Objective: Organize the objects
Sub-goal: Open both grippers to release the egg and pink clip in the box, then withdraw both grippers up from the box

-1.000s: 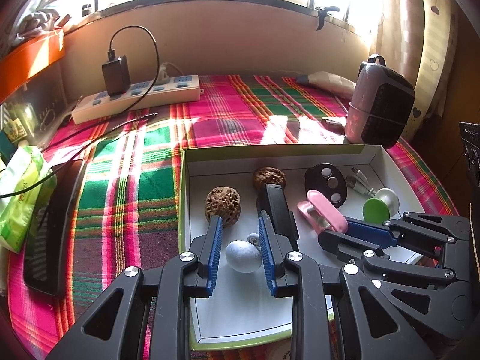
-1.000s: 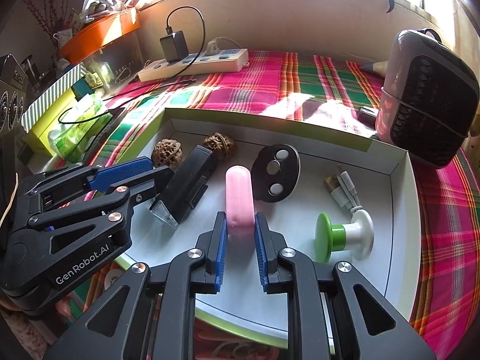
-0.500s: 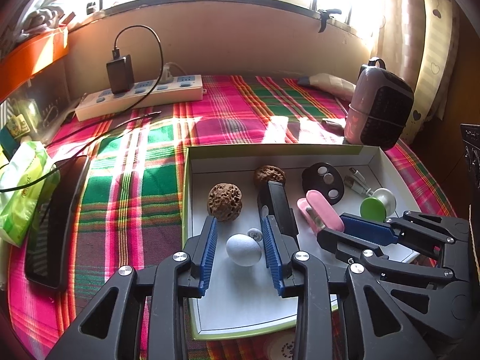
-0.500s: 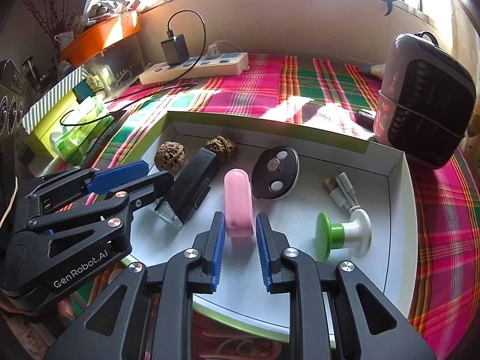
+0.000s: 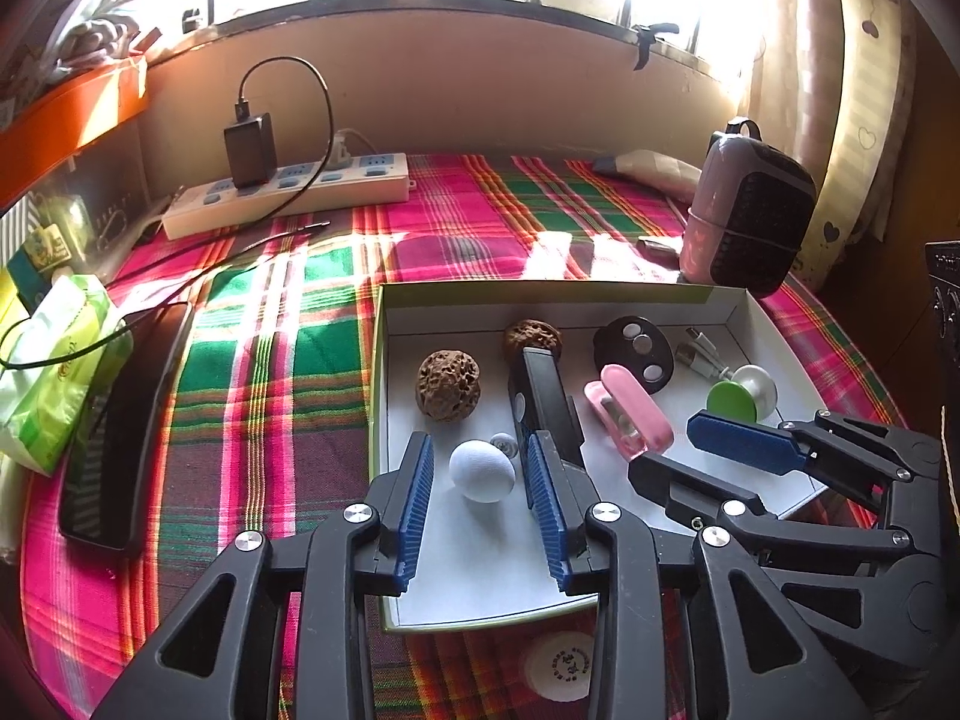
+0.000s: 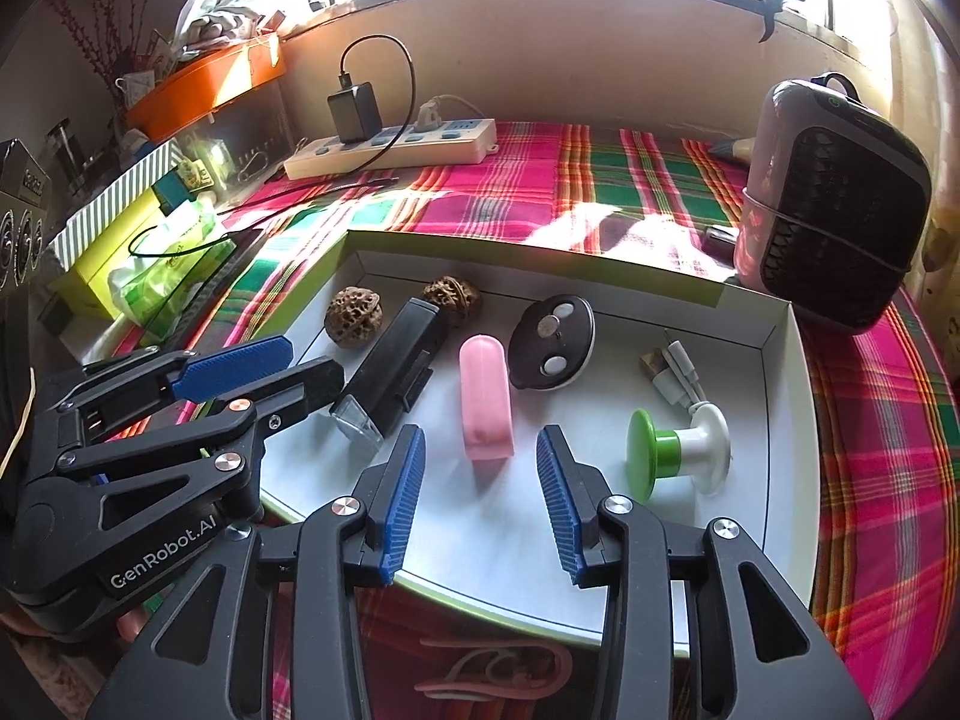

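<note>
A shallow white box [image 5: 384,480] [image 6: 780,420] with green sides lies on the plaid cloth. Inside it are two walnuts [image 5: 448,384] [image 6: 353,326], a black trimmer [image 5: 543,396] [image 6: 396,375], a pink stapler [image 5: 630,417] [image 6: 486,405], a black oval remote [image 5: 633,351] [image 6: 552,342], a green and white suction knob [image 5: 741,396] [image 6: 678,450] and a white egg-shaped ball [image 5: 482,471]. My left gripper [image 5: 480,456] is opening; the ball lies loose between its pads. My right gripper [image 6: 480,450] is opening too, with the stapler's near end free between its pads.
A white power strip [image 5: 288,195] with a black charger sits at the back. A pink and black heater [image 6: 834,204] stands by the box's far right corner. A black phone [image 5: 120,426] and a green tissue pack [image 5: 54,372] lie left. A white cable [image 6: 675,372] rests in the box.
Both grippers have let go: the left pads spread away from the white ball, the right pads from the pink stapler. Both objects now rest on the box floor.
</note>
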A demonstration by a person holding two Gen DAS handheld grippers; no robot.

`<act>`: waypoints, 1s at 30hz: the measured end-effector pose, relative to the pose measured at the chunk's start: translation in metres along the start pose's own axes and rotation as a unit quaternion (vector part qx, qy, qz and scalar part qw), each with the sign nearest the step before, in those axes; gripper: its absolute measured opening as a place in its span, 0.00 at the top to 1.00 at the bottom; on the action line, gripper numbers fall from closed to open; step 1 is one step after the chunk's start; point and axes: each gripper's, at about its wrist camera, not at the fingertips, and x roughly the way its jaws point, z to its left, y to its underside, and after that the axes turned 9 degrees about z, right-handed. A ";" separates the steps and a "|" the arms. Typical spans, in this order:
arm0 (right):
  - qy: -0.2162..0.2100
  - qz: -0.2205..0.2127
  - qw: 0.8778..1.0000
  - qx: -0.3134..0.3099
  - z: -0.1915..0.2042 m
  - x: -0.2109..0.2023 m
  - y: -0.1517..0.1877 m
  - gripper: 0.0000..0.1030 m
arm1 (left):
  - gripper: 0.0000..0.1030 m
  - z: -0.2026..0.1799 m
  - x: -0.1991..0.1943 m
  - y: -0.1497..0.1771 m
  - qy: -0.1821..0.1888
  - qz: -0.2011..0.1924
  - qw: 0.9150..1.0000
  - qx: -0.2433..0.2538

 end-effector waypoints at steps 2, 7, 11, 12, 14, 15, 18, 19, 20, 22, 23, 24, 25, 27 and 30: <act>-0.002 0.000 1.000 0.002 0.000 -0.001 0.002 0.60 | 0.70 0.000 -0.002 0.002 0.001 -0.001 1.000 -0.001; 0.005 -0.004 1.000 0.007 0.000 -0.006 0.006 0.60 | 0.70 0.001 -0.008 0.007 -0.001 -0.005 1.000 -0.007; 0.006 -0.008 1.000 0.009 0.001 -0.010 0.010 0.59 | 0.69 0.000 -0.014 0.011 -0.011 -0.010 1.000 -0.006; 0.007 -0.011 1.000 0.009 0.001 -0.012 0.011 0.59 | 0.69 -0.001 -0.016 0.013 -0.014 -0.013 1.000 -0.004; 0.008 -0.014 1.000 0.010 0.002 -0.015 0.013 0.59 | 0.69 0.000 -0.019 0.015 -0.010 -0.015 1.000 -0.006; 0.007 -0.014 1.000 0.010 0.002 -0.016 0.014 0.58 | 0.69 0.000 -0.021 0.017 -0.008 -0.016 1.000 -0.007; 0.010 -0.017 1.000 0.012 0.003 -0.019 0.018 0.58 | 0.69 0.001 -0.023 0.021 -0.011 -0.015 1.000 -0.010; 0.013 -0.018 1.000 0.012 0.004 -0.020 0.019 0.58 | 0.69 0.002 -0.024 0.023 -0.011 -0.014 1.000 -0.011; 0.016 -0.019 1.000 0.013 0.004 -0.020 0.020 0.58 | 0.69 0.002 -0.025 0.024 -0.011 -0.014 1.000 -0.012; 0.016 -0.022 0.999 0.017 0.003 -0.023 0.023 0.56 | 0.69 0.002 -0.027 0.028 -0.011 -0.014 1.000 -0.013; 0.017 -0.023 0.999 0.020 0.003 -0.024 0.024 0.55 | 0.69 0.002 -0.028 0.029 -0.012 -0.015 1.000 -0.014; 0.015 -0.024 0.999 0.023 0.002 -0.026 0.025 0.54 | 0.69 0.001 -0.030 0.031 -0.014 -0.017 1.000 -0.012; 0.014 -0.026 0.999 0.024 0.002 -0.028 0.026 0.54 | 0.68 0.001 -0.032 0.033 -0.017 -0.018 1.000 -0.010; 0.016 -0.028 0.999 0.024 0.002 -0.030 0.028 0.54 | 0.68 -0.001 -0.034 0.036 -0.019 -0.019 1.000 -0.007; 0.019 -0.034 0.999 0.025 0.003 -0.034 0.032 0.54 | 0.68 -0.003 -0.039 0.040 -0.024 -0.024 0.999 -0.002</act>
